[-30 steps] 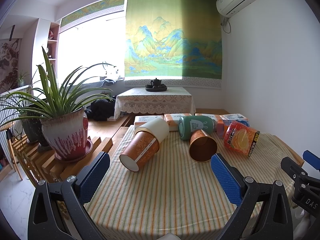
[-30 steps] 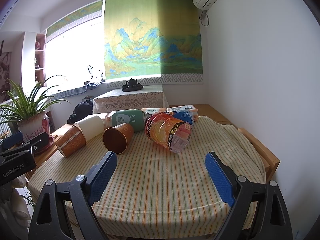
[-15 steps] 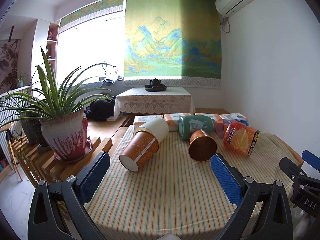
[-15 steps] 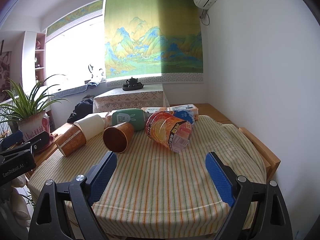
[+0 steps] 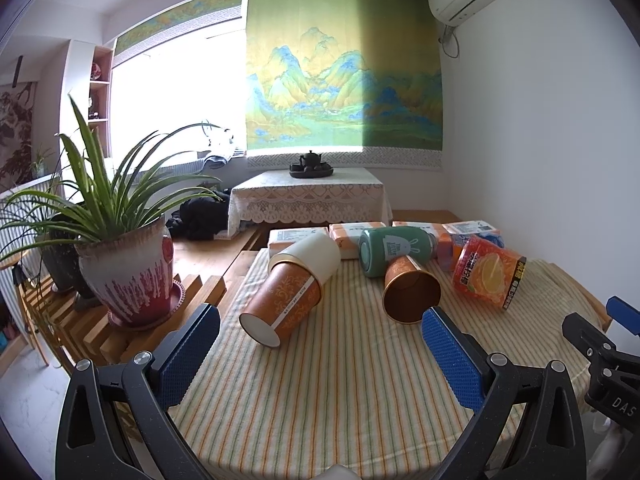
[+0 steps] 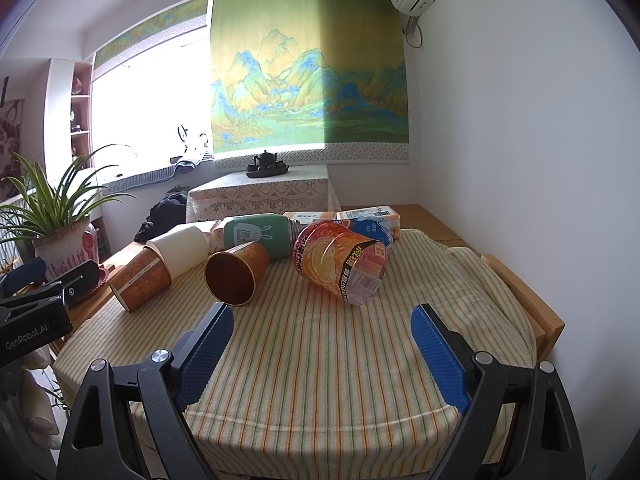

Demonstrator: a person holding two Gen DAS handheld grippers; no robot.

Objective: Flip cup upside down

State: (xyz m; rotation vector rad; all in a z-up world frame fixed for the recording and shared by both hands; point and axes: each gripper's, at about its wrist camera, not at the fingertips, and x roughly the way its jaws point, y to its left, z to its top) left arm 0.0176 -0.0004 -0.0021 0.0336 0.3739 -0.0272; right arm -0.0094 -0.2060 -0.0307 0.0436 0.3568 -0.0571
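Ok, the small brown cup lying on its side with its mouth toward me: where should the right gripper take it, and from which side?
Grip the small brown cup across its side wall near the open rim, coming from the front and above. It lies on the striped cloth, mouth toward the cameras, base against the green bottle. The right gripper is open, probably wide enough.
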